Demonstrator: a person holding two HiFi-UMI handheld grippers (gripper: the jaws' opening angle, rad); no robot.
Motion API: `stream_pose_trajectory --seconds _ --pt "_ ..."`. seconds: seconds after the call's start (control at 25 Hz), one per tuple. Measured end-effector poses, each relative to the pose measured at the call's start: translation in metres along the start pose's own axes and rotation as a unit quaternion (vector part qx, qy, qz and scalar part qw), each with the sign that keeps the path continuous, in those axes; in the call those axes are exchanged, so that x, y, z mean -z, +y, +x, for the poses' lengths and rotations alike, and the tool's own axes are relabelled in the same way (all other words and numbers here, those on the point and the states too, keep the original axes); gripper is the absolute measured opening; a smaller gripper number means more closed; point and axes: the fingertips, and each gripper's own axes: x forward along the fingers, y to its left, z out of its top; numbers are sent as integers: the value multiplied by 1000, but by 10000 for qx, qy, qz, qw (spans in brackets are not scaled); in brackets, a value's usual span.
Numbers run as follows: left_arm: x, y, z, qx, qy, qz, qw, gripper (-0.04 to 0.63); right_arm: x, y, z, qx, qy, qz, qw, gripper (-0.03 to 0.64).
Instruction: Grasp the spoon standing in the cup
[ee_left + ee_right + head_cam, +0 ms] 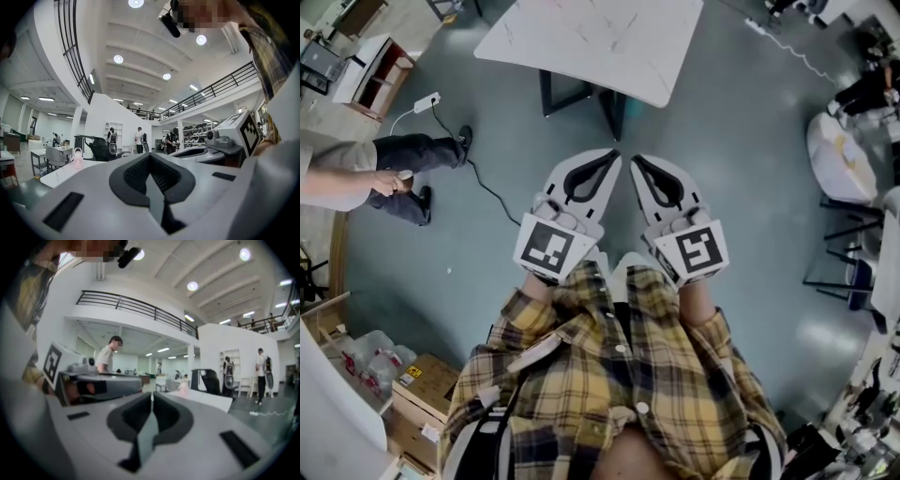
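No cup or spoon can be made out in the head view. Far off in the left gripper view, a small pink object (pixel 78 159) stands on a white table (pixel 61 173); the right gripper view shows a pink blur (pixel 183 389) on the same table (pixel 206 399). What it is cannot be told. My left gripper (pixel 616 155) and right gripper (pixel 635 158) are held side by side in front of my chest, above the floor. Their tips nearly meet each other. Both are shut with nothing between the jaws (pixel 150 155) (pixel 152 393).
A white marble-top table (pixel 600 42) stands ahead across grey floor. A seated person (pixel 356 173) is at the left, with a cable (pixel 478 183) on the floor nearby. Cardboard boxes (pixel 422 389) lie lower left, chairs (pixel 839 155) at the right. Several people (pixel 140 139) stand far off.
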Motion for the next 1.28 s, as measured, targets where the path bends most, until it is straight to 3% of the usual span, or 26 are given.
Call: stream_pose_trajectory --seconds 0.32,0.56,1.28 --pt "8 21 -7 38 70 11 10000 15 5 9 23 71 82 25 9999 35" --pt "20 50 14 -27 150 -106 9998 15 13 -10 56 -2 137 45 9999 35" --pt "18 147 179 -490 202 -150 9985 15 -5 -159 172 -558 145 86 9983 35"
